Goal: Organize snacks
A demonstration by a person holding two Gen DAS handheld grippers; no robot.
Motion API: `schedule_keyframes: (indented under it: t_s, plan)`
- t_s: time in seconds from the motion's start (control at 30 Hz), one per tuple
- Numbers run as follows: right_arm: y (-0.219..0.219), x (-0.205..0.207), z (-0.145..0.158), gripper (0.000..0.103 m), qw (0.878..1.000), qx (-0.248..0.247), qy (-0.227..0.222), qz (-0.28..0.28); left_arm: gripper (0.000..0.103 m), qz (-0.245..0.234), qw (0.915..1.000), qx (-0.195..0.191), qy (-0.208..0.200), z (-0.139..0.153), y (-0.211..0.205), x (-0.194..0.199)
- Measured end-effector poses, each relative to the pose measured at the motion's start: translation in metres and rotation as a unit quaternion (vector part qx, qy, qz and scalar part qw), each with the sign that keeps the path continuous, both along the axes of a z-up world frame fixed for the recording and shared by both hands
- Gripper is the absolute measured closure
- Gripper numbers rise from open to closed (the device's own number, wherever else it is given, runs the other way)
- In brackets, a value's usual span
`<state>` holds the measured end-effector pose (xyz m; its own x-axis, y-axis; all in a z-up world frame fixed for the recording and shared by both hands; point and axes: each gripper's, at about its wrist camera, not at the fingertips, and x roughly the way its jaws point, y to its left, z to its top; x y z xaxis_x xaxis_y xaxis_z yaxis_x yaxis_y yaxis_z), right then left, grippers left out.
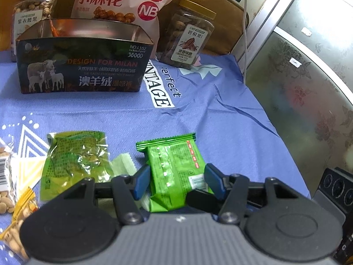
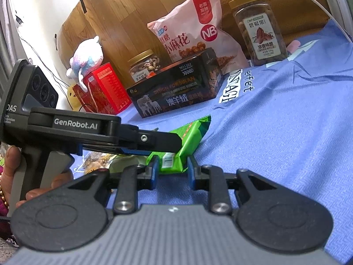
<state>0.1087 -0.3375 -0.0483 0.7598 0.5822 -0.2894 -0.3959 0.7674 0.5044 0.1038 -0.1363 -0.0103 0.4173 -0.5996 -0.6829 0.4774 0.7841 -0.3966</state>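
A bright green snack packet (image 1: 174,172) lies on the blue cloth (image 1: 209,119), gripped from two sides. My left gripper (image 1: 178,181) is shut on it, its blue pads pressing the packet's long edges. In the right wrist view the same packet (image 2: 189,141) points away from me, and my right gripper (image 2: 172,171) is shut on its near end. The left gripper (image 2: 172,143) reaches in from the left over the packet, held by a person's hand (image 2: 13,161). One black finger (image 1: 198,195) of the right gripper shows beside the packet in the left wrist view.
An open dark box (image 1: 83,72) stands at the back, with a pink snack bag (image 1: 117,0), a pecan jar (image 1: 187,37) and a nut jar (image 1: 30,11) behind it. A translucent green packet (image 1: 75,161) and a yellow packet (image 1: 19,216) lie on the left. A red box (image 2: 103,88) and a plush toy (image 2: 86,57) are at the far left.
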Motion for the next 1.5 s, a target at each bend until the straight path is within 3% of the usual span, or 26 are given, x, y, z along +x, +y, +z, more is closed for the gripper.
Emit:
schedule_keyframes:
  t_s: [0.2, 0.63, 1.07, 1.33, 1.5]
  plan:
    - [-0.006, 0.001, 0.002, 0.075, 1.0, 0.02, -0.002, 0.004, 0.049, -0.001, 1.0, -0.004, -0.004, 0.008, 0.0, 0.0]
    - [0.007, 0.016, 0.042, 0.075, 0.999, 0.003, -0.04, 0.024, 0.049, 0.028, 0.9979, -0.038, -0.044, 0.039, 0.025, 0.005]
    - [0.024, 0.041, 0.062, 0.075, 0.997, -0.012, -0.057, 0.045, 0.047, 0.053, 0.9956, -0.038, -0.068, 0.056, 0.043, 0.022]
    - [0.025, 0.105, 0.107, 0.076, 0.994, -0.017, -0.087, 0.057, 0.046, 0.07, 0.9885, -0.018, -0.133, 0.103, 0.046, 0.078]
    - [0.052, 0.13, 0.118, 0.076, 0.995, -0.03, -0.08, 0.044, 0.046, 0.069, 0.988, -0.007, -0.138, 0.106, 0.04, 0.126]
